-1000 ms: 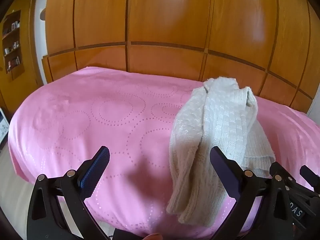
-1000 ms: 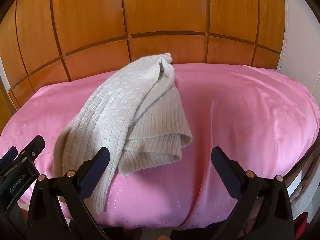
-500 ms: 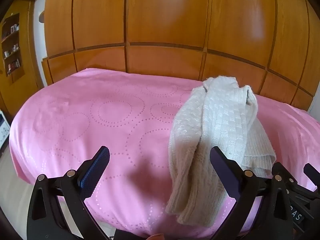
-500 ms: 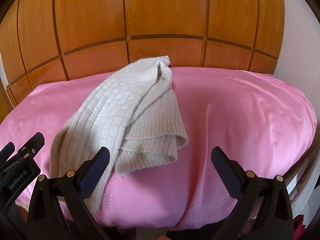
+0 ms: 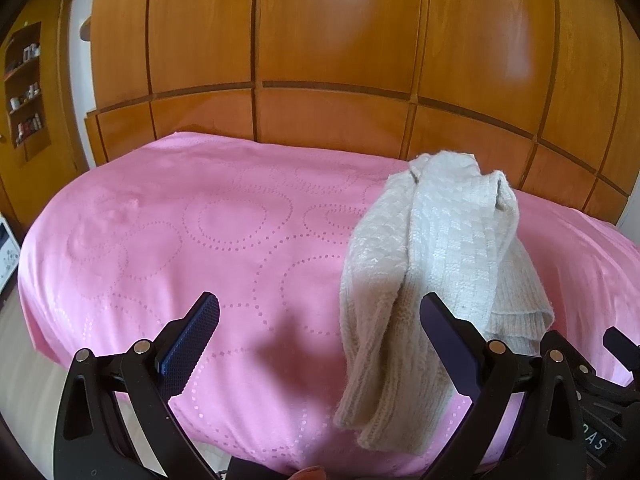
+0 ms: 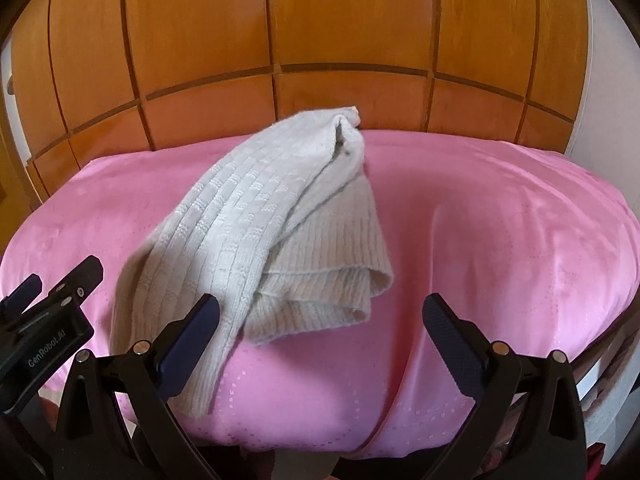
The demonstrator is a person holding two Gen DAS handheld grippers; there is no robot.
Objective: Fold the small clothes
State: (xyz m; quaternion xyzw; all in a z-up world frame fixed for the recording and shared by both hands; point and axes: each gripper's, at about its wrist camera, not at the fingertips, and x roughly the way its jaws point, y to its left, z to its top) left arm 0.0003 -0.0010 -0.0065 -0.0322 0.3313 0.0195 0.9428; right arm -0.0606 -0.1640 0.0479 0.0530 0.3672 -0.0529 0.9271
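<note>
A cream knitted garment [image 5: 436,264] lies bunched in a long heap on the pink bedspread [image 5: 200,240], one end hanging over the near edge. In the right wrist view the same knit [image 6: 260,232] runs from the back of the bed toward the front left. My left gripper [image 5: 320,316] is open, held above the near edge, its right finger in front of the knit's lower part. My right gripper [image 6: 320,316] is open too, with nothing between its fingers, just right of the knit's ribbed hem. The left gripper's body [image 6: 44,320] shows at that view's left edge.
A wooden panelled wall [image 5: 320,60] stands behind the bed. Shelves with small items [image 5: 24,88] are at the far left. The bedspread [image 6: 500,232] is bare to the right of the knit and wide on its left.
Both grippers have drifted slightly back and up, so the bed sits a little lower in each view. The knit has not moved and both grippers stay open.
</note>
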